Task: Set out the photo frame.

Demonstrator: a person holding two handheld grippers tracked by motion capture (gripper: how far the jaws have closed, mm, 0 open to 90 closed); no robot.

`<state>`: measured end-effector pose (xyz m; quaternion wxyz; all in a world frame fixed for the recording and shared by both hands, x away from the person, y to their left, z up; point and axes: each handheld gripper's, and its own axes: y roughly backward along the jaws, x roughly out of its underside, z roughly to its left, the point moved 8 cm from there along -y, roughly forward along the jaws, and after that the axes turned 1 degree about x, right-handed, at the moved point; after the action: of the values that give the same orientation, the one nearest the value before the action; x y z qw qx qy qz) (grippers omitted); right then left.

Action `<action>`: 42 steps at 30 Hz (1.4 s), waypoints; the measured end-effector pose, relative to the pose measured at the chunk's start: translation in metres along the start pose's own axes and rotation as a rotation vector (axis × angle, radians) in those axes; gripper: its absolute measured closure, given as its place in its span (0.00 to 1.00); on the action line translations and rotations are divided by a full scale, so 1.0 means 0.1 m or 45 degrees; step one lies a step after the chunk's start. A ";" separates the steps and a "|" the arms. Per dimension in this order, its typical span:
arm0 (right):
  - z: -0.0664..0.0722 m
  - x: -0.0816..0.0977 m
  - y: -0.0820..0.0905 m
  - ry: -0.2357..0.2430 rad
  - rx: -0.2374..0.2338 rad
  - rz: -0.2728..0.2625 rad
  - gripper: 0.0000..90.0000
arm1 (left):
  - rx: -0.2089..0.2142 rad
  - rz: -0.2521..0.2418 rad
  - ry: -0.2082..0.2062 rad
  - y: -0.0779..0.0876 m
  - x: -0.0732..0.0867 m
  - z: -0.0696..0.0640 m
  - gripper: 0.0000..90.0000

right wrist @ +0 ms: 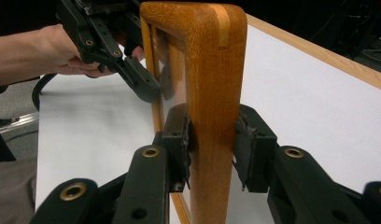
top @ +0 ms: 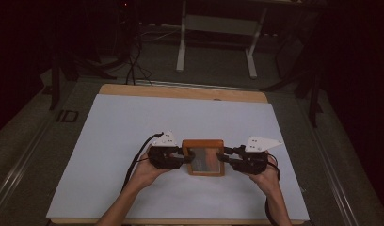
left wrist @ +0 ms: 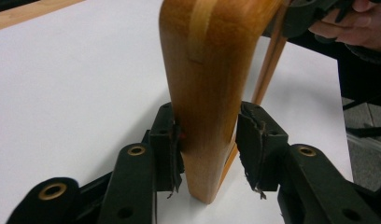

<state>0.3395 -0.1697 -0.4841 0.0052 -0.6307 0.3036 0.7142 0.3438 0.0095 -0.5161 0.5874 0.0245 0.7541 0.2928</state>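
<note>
On the white sheet (top: pixel 115 141), a glossy round-cornered wooden frame (top: pixel 203 157); left gripper (top: pixel 179 159) and right gripper (top: pixel 226 159) jaws clamp opposite sides.

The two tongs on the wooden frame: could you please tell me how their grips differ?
The left tongs hold the wooden frame by its left side, the right tongs by its right. In the left gripper view one pad stands slightly off the wood; in the right gripper view both pads press it. Both clamp from opposite sides over the white table.
</note>
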 end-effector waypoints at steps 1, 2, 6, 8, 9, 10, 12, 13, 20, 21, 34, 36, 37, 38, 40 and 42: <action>0.00 0.00 0.00 -0.001 -0.003 0.000 0.75 | 0.000 0.000 -0.001 0.00 0.00 0.00 0.69; 0.00 0.00 0.00 -0.006 -0.004 0.000 0.75 | -0.001 0.001 0.003 0.00 0.00 0.00 0.69; 0.00 -0.01 -0.01 -0.003 -0.001 -0.001 0.75 | -0.003 -0.001 0.009 0.03 -0.01 0.01 0.69; 0.01 -0.01 -0.02 -0.005 -0.003 -0.002 0.75 | -0.008 -0.010 0.013 0.05 -0.02 0.01 0.69; 0.01 -0.02 -0.03 -0.008 -0.003 -0.005 0.75 | -0.008 -0.015 0.013 0.06 -0.02 0.02 0.69; 0.01 -0.02 -0.03 -0.011 -0.005 -0.007 0.75 | -0.011 -0.021 0.019 0.08 -0.03 0.02 0.69; 0.01 -0.03 -0.04 -0.011 -0.004 -0.009 0.75 | -0.016 -0.033 0.024 0.10 -0.04 0.02 0.69; 0.02 -0.04 -0.05 -0.012 -0.002 -0.011 0.75 | -0.019 -0.037 0.032 0.12 -0.05 0.02 0.69; 0.03 -0.09 -0.10 -0.043 -0.012 -0.042 0.75 | -0.039 -0.070 0.076 0.21 -0.07 0.03 0.68; 0.03 -0.10 -0.10 -0.048 -0.012 -0.044 0.75 | -0.041 -0.071 0.079 0.22 -0.07 0.04 0.68; 0.07 -0.16 -0.22 -0.110 -0.016 -0.063 0.74 | -0.093 -0.095 0.128 0.37 -0.09 0.06 0.68; 0.08 -0.16 -0.24 -0.119 -0.022 -0.067 0.74 | -0.101 -0.097 0.133 0.40 -0.08 0.07 0.68; 0.08 -0.17 -0.25 -0.122 -0.022 -0.070 0.74 | -0.103 -0.101 0.135 0.42 -0.08 0.07 0.68; 0.09 -0.17 -0.26 -0.129 -0.023 -0.068 0.74 | -0.105 -0.105 0.141 0.43 -0.08 0.07 0.68; 0.09 -0.18 -0.27 -0.131 -0.023 -0.068 0.74 | -0.109 -0.111 0.151 0.45 -0.07 0.08 0.68; 0.10 -0.19 -0.30 -0.145 -0.020 -0.067 0.74 | -0.114 -0.115 0.163 0.46 -0.07 0.09 0.68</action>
<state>0.3463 -0.1340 -0.4799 0.0364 -0.5967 0.2805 0.7510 0.3400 0.0491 -0.4897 0.5512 -0.0547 0.7765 0.3004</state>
